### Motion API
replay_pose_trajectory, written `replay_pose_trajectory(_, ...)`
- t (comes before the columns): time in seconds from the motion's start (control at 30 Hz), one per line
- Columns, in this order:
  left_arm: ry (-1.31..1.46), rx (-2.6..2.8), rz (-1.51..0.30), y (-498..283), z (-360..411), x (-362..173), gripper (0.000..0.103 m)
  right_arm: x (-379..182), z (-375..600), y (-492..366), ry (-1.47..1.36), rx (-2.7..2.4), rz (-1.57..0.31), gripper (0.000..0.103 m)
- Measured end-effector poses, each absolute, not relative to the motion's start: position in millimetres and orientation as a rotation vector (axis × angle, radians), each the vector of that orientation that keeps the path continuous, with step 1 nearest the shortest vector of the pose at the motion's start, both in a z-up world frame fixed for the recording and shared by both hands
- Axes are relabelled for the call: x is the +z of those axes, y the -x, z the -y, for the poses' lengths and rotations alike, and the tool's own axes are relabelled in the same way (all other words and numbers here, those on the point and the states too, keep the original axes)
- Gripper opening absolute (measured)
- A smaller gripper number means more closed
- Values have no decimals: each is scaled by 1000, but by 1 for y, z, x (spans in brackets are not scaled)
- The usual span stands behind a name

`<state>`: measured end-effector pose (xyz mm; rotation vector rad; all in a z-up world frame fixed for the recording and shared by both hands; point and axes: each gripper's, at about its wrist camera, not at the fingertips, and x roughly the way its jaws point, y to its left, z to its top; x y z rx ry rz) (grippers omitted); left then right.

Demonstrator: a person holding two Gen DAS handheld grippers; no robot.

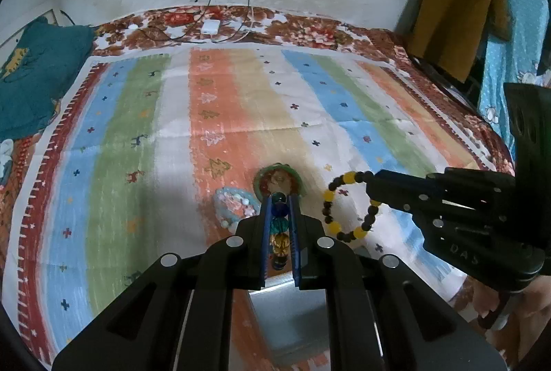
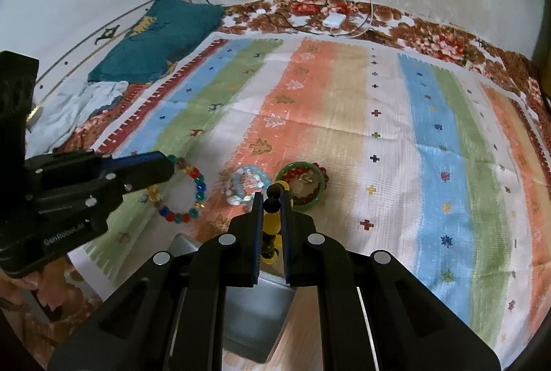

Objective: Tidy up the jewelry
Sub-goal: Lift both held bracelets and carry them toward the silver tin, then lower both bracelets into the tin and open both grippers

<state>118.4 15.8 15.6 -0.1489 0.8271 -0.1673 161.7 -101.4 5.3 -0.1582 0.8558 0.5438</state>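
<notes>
Striped cloth (image 1: 241, 116) fills most of both views, spread over a floral bedsheet (image 1: 310, 33) on the bed; teal pillow (image 2: 155, 37) at upper left of the right wrist view; white charger block (image 2: 333, 19) with cables near the top centre, by the wall.

Grey tray (image 2: 255, 319) at lower centre of the right wrist view, partly under the right tongs; contents not visible.

Left tongs (image 1: 279, 198): closed on the multicolour bead bracelet (image 2: 186, 192); in the left wrist view its beads sit in a column between the two fingers at centre frame; in the right wrist view the loop hangs out from the tong tips at left of centre, above the cloth.

Right tongs (image 2: 272, 195): closed on the yellow-and-black bead bracelet (image 1: 344, 209); in the left wrist view the loop hangs from the tong tips, right of centre; in the right wrist view its beads stand between the fingers.

On the cloth, just beyond both tong tips: green bangle (image 2: 301, 185) ringing a red bead bracelet (image 2: 318, 172), overlapping it; pale blue bracelet (image 2: 248, 185) just to the left of the bangle, near but apart; both lie between the two held loops in the right wrist view.
</notes>
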Motion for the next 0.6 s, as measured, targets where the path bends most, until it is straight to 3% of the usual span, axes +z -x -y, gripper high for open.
replay_pose_trajectory(0.6,110,-202,-800,-76,3,19,9,14,109,-115,169,601,-815,11)
